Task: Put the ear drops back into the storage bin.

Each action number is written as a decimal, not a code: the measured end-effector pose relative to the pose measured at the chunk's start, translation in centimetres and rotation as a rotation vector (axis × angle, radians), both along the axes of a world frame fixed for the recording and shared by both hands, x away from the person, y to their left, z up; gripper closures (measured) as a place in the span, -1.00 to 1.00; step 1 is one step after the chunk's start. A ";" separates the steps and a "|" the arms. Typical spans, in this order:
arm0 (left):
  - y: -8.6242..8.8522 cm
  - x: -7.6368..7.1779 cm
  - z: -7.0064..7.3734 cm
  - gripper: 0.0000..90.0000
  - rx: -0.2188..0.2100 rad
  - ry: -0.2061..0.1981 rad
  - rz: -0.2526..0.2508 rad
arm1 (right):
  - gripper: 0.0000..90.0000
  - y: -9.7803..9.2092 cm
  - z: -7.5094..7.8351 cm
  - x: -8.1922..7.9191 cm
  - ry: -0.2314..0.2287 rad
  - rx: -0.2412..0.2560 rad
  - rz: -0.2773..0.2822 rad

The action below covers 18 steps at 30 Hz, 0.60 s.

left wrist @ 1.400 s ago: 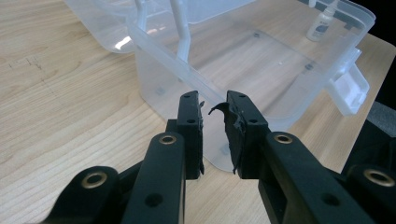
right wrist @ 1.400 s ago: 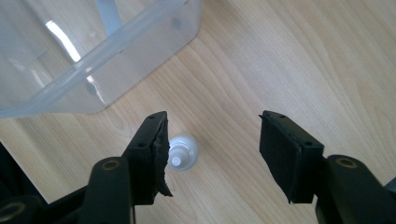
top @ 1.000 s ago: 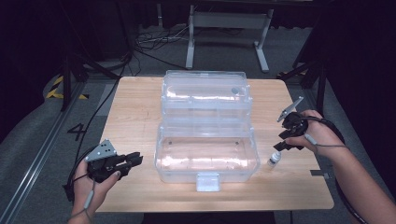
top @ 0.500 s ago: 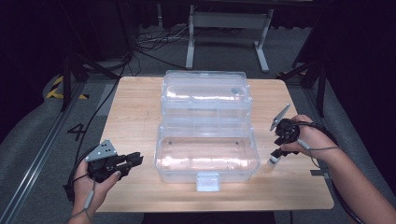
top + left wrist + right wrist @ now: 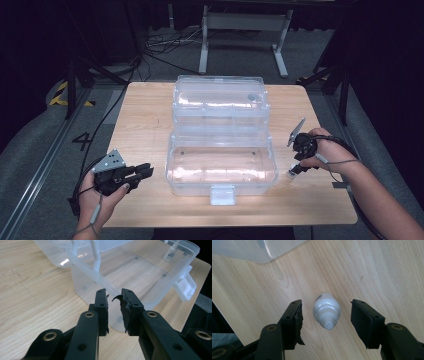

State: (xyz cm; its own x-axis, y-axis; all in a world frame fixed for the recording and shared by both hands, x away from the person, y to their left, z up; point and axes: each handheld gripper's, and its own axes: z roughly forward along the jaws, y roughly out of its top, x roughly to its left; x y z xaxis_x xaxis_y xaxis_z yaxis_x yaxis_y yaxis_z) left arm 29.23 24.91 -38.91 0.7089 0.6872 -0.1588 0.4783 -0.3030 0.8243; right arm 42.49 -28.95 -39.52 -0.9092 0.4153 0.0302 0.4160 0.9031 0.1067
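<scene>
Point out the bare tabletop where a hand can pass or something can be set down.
Free: the wooden table left of the clear plastic hinged box, and the front strip. Crowded: right of the box, where the right gripper straddles the small white bottle.

My wooden table (image 5: 150, 115) stands on grey floor (image 5: 35, 150); cables (image 5: 160, 50) and a metal frame (image 5: 245, 22) lie far behind, in darkness.

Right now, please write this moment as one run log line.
right gripper: open, jaws either side of white bottle | left gripper: nearly closed, empty, beside clear plastic box | bottle standing on table
</scene>
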 end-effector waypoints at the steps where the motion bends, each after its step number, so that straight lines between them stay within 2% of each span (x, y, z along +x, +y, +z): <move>1: -0.1 0.0 0.0 0.68 -0.001 0.002 0.002 | -0.04 0.0 -0.2 0.0 0.000 -0.006 0.003; 7: -0.1 0.0 0.0 0.68 -0.001 0.001 0.000 | 0.01 0.3 -0.9 0.1 0.008 -0.035 0.018; 11: 0.0 0.0 0.0 0.68 0.001 -0.001 0.000 | 0.14 0.5 -1.5 0.1 0.026 -0.063 0.043; 14: -0.1 -0.1 0.0 0.68 0.002 0.000 0.000 | 0.15 0.5 -1.6 0.1 0.018 -0.072 0.044; 18: -0.1 -0.1 0.0 0.68 0.002 0.001 0.000 | 0.19 0.7 -2.1 0.0 0.030 -0.081 0.057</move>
State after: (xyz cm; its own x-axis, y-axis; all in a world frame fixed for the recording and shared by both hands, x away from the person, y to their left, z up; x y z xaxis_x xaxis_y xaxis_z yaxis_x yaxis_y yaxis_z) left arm 29.17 24.84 -38.93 0.7088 0.6875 -0.1580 0.4790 -0.3046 0.8233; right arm 42.49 -28.26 -41.58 -0.9308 0.3646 0.0261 0.3652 0.9307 0.0206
